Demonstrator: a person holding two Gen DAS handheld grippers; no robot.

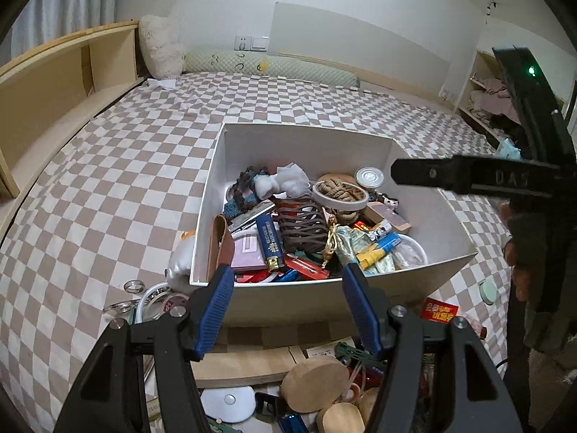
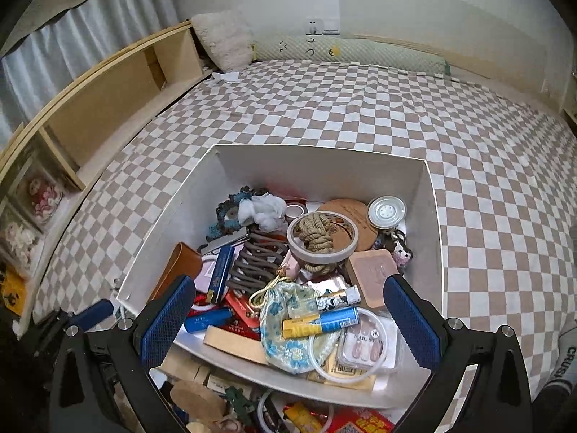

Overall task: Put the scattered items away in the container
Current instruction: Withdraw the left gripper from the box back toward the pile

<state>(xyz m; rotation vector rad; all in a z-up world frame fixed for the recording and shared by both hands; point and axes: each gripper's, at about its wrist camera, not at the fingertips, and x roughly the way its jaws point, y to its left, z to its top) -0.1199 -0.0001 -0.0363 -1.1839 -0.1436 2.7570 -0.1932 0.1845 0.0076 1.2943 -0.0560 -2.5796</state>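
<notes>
Round wooden discs [image 1: 313,379] lay scattered just before the white cardboard box [image 1: 288,299], already heaped with oddments. Both the left gripper [image 1: 285,285] and right gripper [image 2: 288,310] gaped wide, empty; each should probably descend squarely over one loose item.

white box [image 2: 429,216] floor buried under clutter, round wooden blocks [image 1: 315,384] partly hidden
</notes>
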